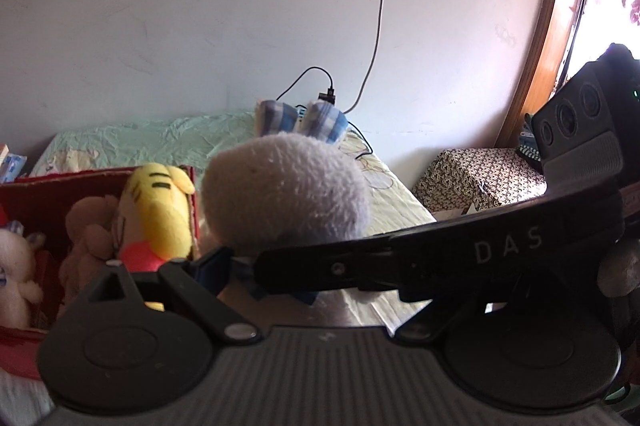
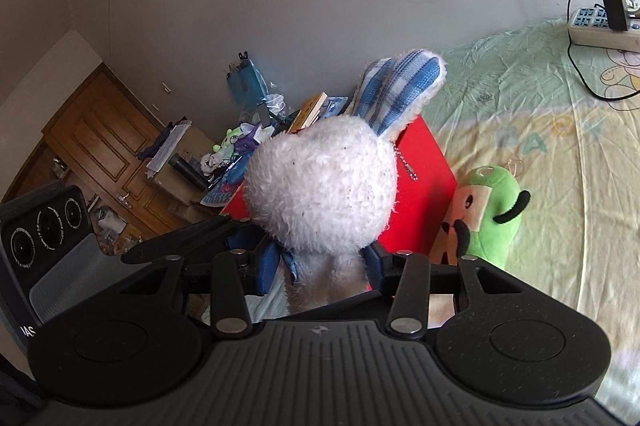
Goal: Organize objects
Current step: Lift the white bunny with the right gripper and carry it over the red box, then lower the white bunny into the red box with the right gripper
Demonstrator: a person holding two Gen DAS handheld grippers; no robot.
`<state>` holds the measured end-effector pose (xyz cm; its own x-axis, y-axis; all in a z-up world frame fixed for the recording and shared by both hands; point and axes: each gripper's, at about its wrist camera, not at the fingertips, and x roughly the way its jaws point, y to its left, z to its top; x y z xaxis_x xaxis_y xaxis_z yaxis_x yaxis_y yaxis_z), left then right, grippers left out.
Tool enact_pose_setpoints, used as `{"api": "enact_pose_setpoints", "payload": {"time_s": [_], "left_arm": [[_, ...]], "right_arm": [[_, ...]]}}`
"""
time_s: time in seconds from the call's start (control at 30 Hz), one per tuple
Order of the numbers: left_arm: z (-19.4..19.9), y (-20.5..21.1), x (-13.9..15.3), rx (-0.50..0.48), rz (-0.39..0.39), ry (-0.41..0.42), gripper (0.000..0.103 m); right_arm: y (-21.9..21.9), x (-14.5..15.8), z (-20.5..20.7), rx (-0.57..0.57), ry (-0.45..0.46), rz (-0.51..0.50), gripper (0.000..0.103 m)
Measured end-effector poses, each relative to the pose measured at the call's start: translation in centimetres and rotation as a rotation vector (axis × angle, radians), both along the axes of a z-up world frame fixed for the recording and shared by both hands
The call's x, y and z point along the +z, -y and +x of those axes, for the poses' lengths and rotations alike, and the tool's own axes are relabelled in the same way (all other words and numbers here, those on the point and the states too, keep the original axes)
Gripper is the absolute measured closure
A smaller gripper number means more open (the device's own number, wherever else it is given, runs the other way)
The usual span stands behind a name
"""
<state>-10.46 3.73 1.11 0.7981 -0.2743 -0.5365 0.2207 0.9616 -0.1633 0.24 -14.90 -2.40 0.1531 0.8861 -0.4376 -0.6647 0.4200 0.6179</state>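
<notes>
A white plush rabbit with blue checked ears is held by its neck in my right gripper, above the red box's edge. The rabbit also shows in the left wrist view, with the right gripper's body crossing in front. My left gripper sits right beside the rabbit's neck; only its left finger shows, so I cannot tell its state. The red box holds a yellow plush, a brown plush and a white plush. A green plush lies on the bed beside the box.
The bed has a pale green and yellow sheet. A power strip with a charger and cables lies near the wall. A patterned box stands right of the bed. A cluttered table and wooden door are at left.
</notes>
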Motion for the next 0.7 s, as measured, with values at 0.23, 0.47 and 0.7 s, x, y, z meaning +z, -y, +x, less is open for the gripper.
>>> {"api": "enact_pose_setpoints", "payload": {"time_s": [0.23, 0.47, 0.7], "left_arm": [[-0.6, -6.0, 1.0, 0.013, -0.02, 0.046, 0.012], [0.0, -12.4, 0.7, 0.023, -0.064, 0.05, 0.012], [1.7, -18.1, -0.5, 0.026, -0.111, 0.022, 0.012]], "right_arm": [[-5.3, 1.7, -1.2, -0.003, 0.053, 0.001, 0.056], [-11.4, 2.4, -2.1, -0.02, 0.08, -0.008, 0.056], [-16.2, 1.6, -2.0, -0.054, 0.065, -0.022, 0.056]]}}
